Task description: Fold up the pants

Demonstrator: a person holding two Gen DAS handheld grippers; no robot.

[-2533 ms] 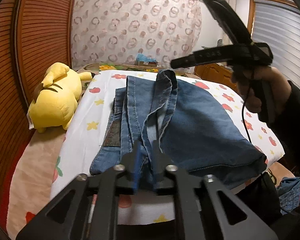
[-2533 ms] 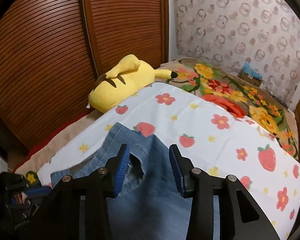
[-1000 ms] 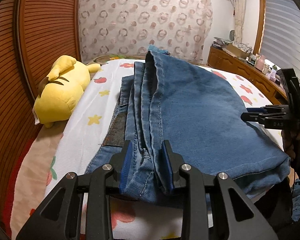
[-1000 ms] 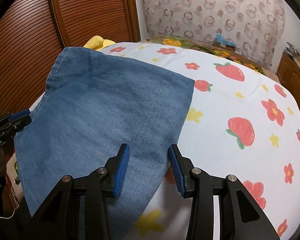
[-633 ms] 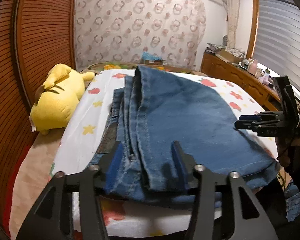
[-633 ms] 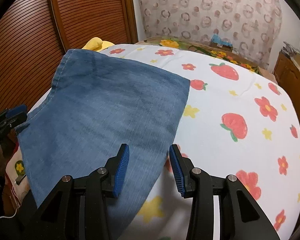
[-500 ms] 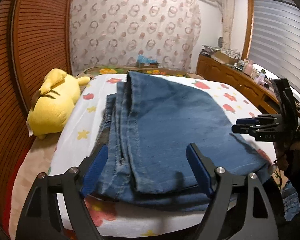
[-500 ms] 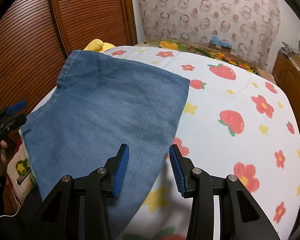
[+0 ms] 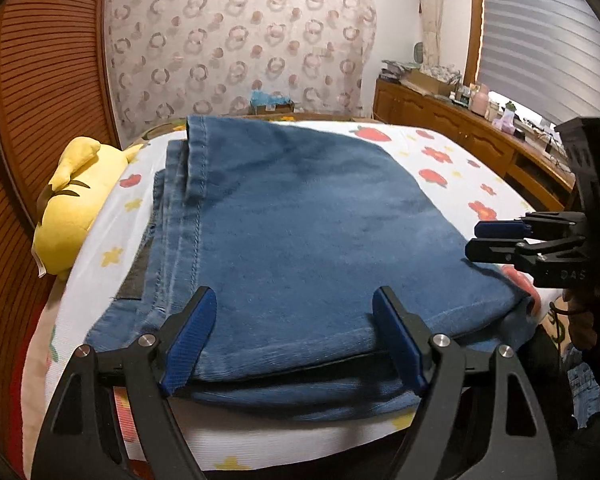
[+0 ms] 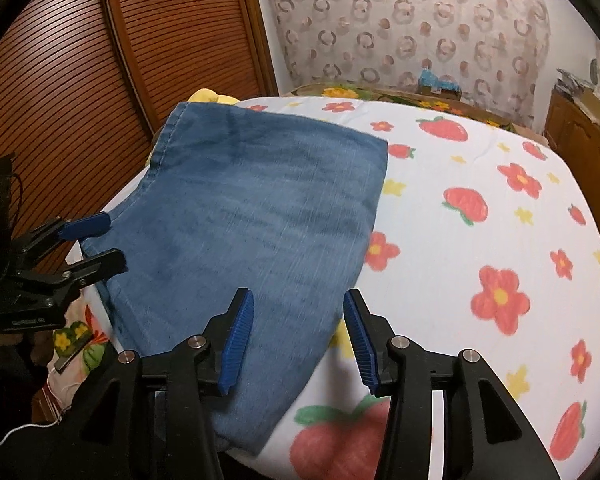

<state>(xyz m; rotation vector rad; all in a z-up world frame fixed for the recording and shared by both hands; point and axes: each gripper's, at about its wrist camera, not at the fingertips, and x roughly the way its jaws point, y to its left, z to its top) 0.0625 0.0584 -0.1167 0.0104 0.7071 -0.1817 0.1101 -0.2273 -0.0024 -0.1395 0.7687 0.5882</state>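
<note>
The blue denim pants (image 9: 292,232) lie folded flat on the bed, in layers, and also show in the right wrist view (image 10: 252,216). My left gripper (image 9: 296,344) is open wide and empty, just above the near edge of the fold. My right gripper (image 10: 298,340) is open and empty over the near right corner of the pants. It also shows in the left wrist view (image 9: 496,240) at the right edge of the denim. The left gripper shows in the right wrist view (image 10: 96,244) at the pants' left edge.
The bed sheet (image 10: 480,240) is white with strawberries and flowers. A yellow plush toy (image 9: 72,204) lies at the bed's left side by the wooden slatted wall (image 10: 80,60). A wooden cabinet (image 9: 460,140) with clutter stands on the right. More denim (image 9: 584,392) lies low right.
My left gripper let go of the denim edge and opened wide, pulling back a little. The top layer settled flat. My right gripper stayed open and drew back slightly.
</note>
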